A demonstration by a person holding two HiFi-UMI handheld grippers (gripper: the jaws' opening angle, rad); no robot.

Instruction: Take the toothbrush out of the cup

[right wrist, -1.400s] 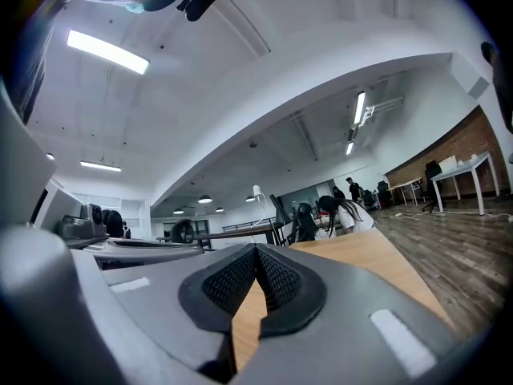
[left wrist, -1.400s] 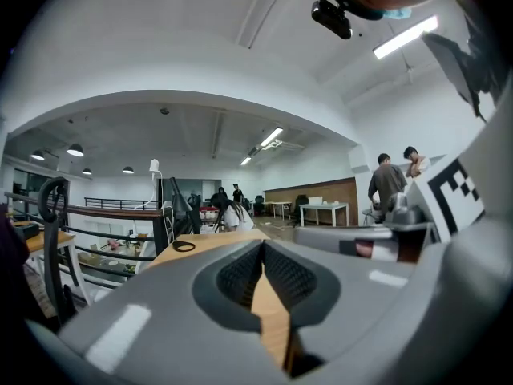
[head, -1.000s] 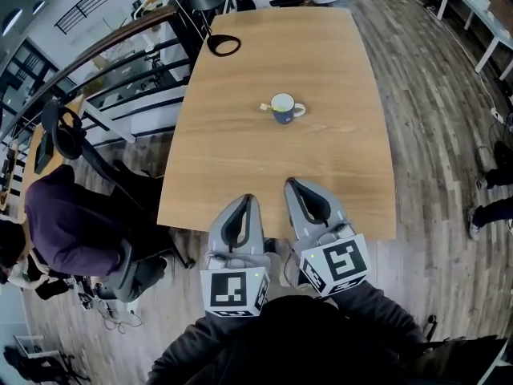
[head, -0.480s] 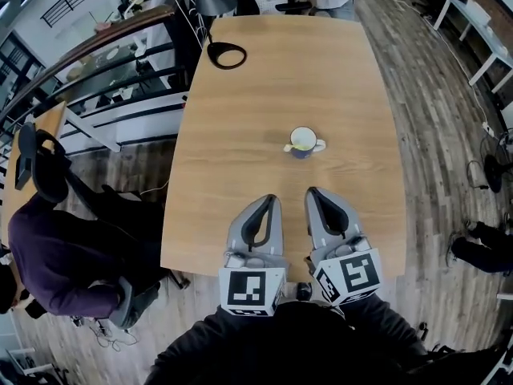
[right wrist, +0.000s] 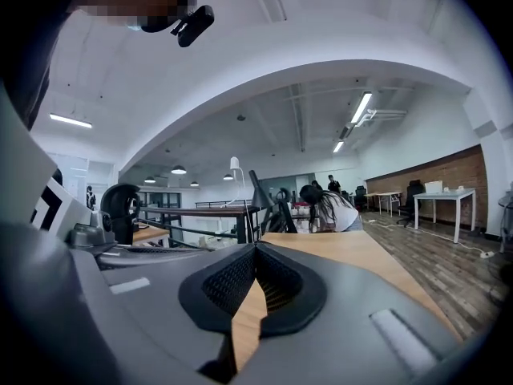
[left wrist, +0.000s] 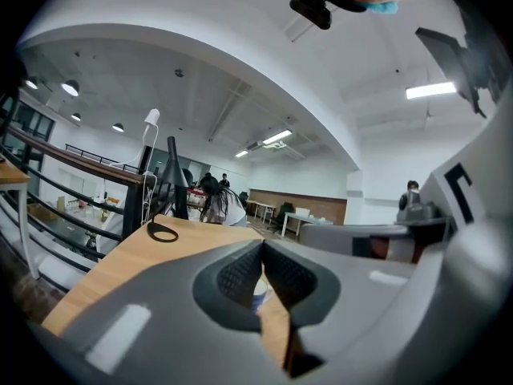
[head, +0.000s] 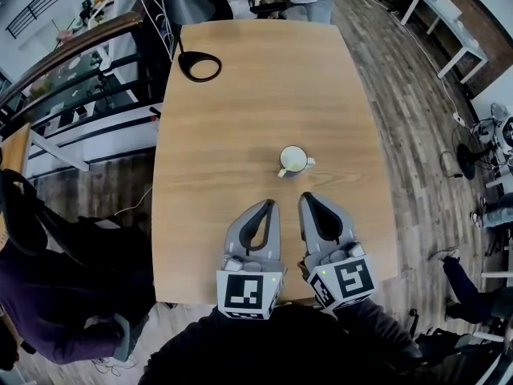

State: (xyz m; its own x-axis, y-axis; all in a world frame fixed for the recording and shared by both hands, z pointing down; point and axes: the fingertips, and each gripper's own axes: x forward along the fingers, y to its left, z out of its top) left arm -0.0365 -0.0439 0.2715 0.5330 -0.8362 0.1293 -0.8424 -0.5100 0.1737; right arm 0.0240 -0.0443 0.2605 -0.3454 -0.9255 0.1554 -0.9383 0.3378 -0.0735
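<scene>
Approach stage, I judge: the grey left gripper [head: 269,205] and right gripper [head: 305,198], jaws pressed together and empty, hover just short of the blue-and-white ceramic cup [head: 293,159], the pale toothbrush [head: 281,172] inside it; next, one must open over the brush; open-plan office, long light-wood table [head: 240,95].

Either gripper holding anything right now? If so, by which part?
Nothing is held. The left gripper and right gripper both have their jaws shut with nothing between them, and both sit apart from the cup.
</scene>
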